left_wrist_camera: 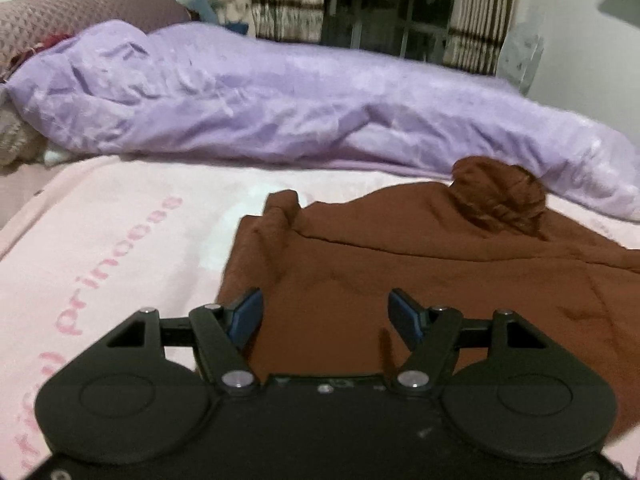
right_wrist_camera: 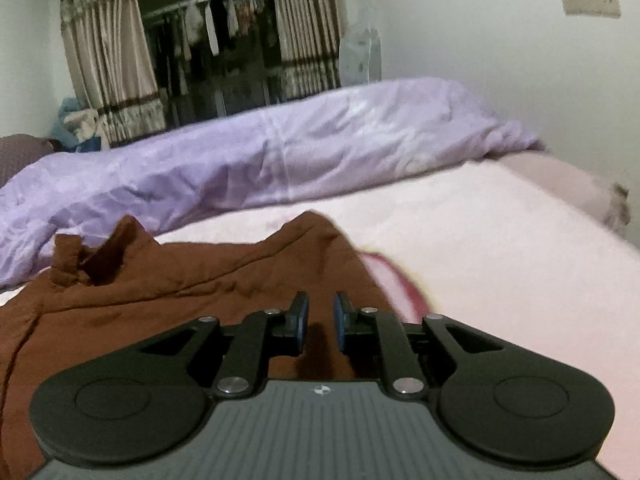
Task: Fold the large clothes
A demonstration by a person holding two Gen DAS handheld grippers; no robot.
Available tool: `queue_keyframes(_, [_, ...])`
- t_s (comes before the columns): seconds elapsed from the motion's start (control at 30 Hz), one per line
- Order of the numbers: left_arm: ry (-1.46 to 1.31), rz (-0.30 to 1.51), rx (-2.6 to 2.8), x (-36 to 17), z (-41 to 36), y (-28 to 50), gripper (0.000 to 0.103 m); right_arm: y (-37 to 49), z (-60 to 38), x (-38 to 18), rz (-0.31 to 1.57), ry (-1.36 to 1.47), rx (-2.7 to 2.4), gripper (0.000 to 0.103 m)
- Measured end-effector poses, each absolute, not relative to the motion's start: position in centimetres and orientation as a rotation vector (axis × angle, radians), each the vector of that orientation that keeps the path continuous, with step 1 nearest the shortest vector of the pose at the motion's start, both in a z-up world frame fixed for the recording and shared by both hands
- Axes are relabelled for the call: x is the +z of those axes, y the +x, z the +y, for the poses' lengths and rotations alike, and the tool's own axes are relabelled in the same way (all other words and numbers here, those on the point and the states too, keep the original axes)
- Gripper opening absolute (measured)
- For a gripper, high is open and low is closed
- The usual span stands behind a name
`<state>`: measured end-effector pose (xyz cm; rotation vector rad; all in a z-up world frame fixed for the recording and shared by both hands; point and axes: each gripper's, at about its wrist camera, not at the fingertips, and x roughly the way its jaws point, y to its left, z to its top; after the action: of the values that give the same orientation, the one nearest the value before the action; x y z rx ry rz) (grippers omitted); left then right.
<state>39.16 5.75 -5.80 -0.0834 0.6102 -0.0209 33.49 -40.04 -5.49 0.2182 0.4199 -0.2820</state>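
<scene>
A large brown garment [left_wrist_camera: 400, 272] lies spread on a pink blanket [left_wrist_camera: 120, 240] on the bed. One part of it is bunched into a lump [left_wrist_camera: 500, 196] at its far right edge. My left gripper [left_wrist_camera: 326, 314] hovers over the garment's near left part with its blue pads wide apart and nothing between them. In the right wrist view the same garment [right_wrist_camera: 180, 280] fills the lower left, with two peaked folds along its far edge. My right gripper [right_wrist_camera: 320, 320] is over its right edge, jaws only a narrow gap apart, with cloth showing below the gap but not pinched.
A crumpled purple duvet [left_wrist_camera: 240, 100] runs across the far side of the bed [right_wrist_camera: 280, 152]. Bare pink blanket [right_wrist_camera: 480, 240] stretches to the right of the garment. A brownish pillow [left_wrist_camera: 60, 16] lies at the far left. Striped curtains [right_wrist_camera: 108, 64] and a dark window stand behind.
</scene>
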Motion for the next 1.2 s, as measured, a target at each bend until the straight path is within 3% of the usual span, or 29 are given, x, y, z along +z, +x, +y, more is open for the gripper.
queue_keyframes(0.33, [-0.11,0.635,-0.004,-8.7,6.9,34.2,0.07,29.9,-42.3,-7.1,0.478,0.238,-0.342,0.022])
queue_keyframes(0.37, [-0.098,0.636,-0.006,-9.0,6.7,34.4,0.071,30.0,-42.6,-7.8,0.49,0.247,-0.352,0.024])
queue_keyframes(0.43, [-0.093,0.636,-0.005,-9.6,6.7,34.8,0.071,29.6,-43.3,-9.0,0.486,0.295,-0.355,0.042])
queue_keyframes(0.47, [-0.102,0.637,-0.006,-9.8,6.8,34.9,0.072,29.3,-43.8,-9.4,0.48,0.334,-0.358,0.044])
queue_keyframes(0.67, [-0.144,0.625,-0.021,-10.1,7.5,35.2,0.071,28.6,-44.8,-9.5,0.472,0.439,-0.337,0.044])
queue_keyframes(0.83, [-0.178,0.573,-0.009,-8.4,7.7,32.8,0.07,28.1,-42.3,-6.7,0.449,0.334,-0.362,0.034])
queue_keyframes(1.0, [-0.285,0.537,0.04,-7.4,9.0,29.3,0.07,27.2,-36.0,-3.4,0.362,0.222,-0.274,0.034])
queue_keyframes(1.2, [-0.502,0.564,0.047,-9.0,11.3,27.5,0.071,28.8,-27.1,-2.4,0.385,0.185,-0.013,0.035])
